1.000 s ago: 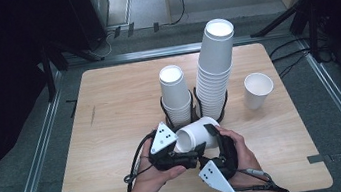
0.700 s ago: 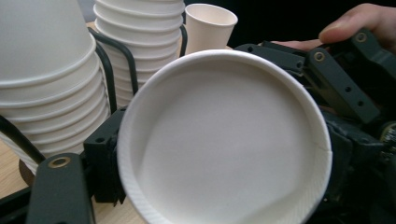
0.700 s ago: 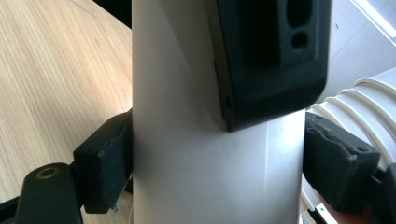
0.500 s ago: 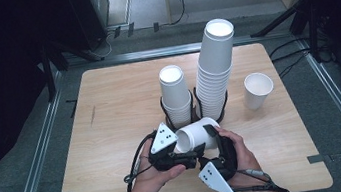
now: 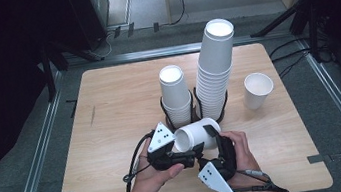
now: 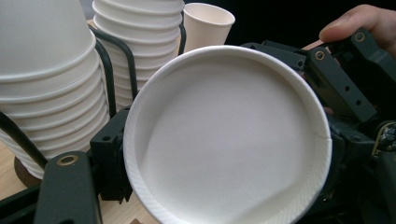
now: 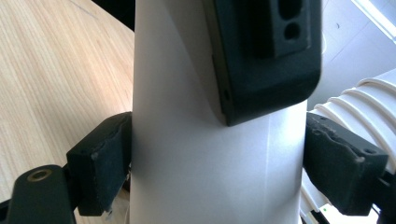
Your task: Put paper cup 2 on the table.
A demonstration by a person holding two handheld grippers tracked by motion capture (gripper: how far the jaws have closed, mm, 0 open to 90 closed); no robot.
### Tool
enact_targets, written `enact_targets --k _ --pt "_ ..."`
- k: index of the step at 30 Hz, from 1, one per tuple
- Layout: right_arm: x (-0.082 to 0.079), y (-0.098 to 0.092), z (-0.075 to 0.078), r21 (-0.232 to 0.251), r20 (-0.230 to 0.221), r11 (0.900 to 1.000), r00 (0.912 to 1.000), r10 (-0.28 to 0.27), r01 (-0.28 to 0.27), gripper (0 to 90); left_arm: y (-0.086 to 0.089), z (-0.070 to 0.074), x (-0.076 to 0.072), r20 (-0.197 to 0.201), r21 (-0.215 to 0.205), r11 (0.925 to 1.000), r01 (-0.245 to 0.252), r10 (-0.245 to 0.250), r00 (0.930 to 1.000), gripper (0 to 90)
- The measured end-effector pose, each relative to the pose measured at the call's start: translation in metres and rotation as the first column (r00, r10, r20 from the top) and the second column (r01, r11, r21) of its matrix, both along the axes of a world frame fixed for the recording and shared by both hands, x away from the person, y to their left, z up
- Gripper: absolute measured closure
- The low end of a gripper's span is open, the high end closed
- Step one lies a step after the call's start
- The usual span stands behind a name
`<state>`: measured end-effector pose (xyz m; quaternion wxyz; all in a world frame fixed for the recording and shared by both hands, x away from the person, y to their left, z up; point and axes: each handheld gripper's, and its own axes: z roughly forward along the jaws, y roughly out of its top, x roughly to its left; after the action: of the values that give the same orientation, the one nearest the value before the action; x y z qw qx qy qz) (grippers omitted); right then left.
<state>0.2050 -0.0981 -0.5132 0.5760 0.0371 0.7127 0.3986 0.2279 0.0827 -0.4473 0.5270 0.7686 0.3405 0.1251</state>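
Note:
A white paper cup [image 5: 196, 135] lies on its side above the table's front middle, held between both grippers. My left gripper [image 5: 186, 150] is shut on the cup's rim. In the left gripper view the open mouth [image 6: 224, 140] faces the camera, and the rim is creased at its right. My right gripper [image 5: 208, 138] spans the cup's body. Its jaws have just been opening, and in the right gripper view both pads [image 7: 105, 163] still lie against the cup wall [image 7: 187, 140]. The left gripper's jaw crosses the top of that view.
Behind the grippers stand two stacks of cups in black wire holders, a short stack [image 5: 174, 93] and a tall stack [image 5: 215, 69]. A single upright cup [image 5: 257, 90] stands to their right. The wooden table [image 5: 110, 114] ends in a metal frame.

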Motion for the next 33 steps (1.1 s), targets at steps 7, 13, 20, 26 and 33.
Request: enact_targets --k 7,13,20,26,33 --pt "0.0 -0.001 0.005 0.067 -0.065 0.998 0.9978 0.007 -0.002 4.3 0.002 0.001 -0.002 0.038 0.008 0.9998 -0.016 0.016 0.9992 23.3" --pt "0.0 -0.004 0.008 0.106 -0.087 0.994 0.9962 0.007 0.002 2.3 0.006 0.003 -0.001 0.063 -0.004 0.9992 -0.041 0.041 0.9972 23.4" --pt "-0.003 -0.005 0.014 0.165 -0.11 0.986 0.9936 0.026 -0.008 2.3 0.014 0.008 -0.004 0.143 -0.049 0.9946 -0.091 0.098 0.9848 23.3" --pt "-0.005 -0.009 0.024 0.268 -0.161 0.963 0.9853 0.057 -0.012 2.3 0.022 0.012 -0.006 0.181 -0.1 0.99 -0.1 0.116 0.9766 23.3" --pt "-0.005 -0.013 0.033 0.359 -0.193 0.933 0.9787 0.071 0.003 3.0 0.024 0.013 -0.006 0.203 -0.114 0.9877 -0.107 0.129 0.9706 23.2"
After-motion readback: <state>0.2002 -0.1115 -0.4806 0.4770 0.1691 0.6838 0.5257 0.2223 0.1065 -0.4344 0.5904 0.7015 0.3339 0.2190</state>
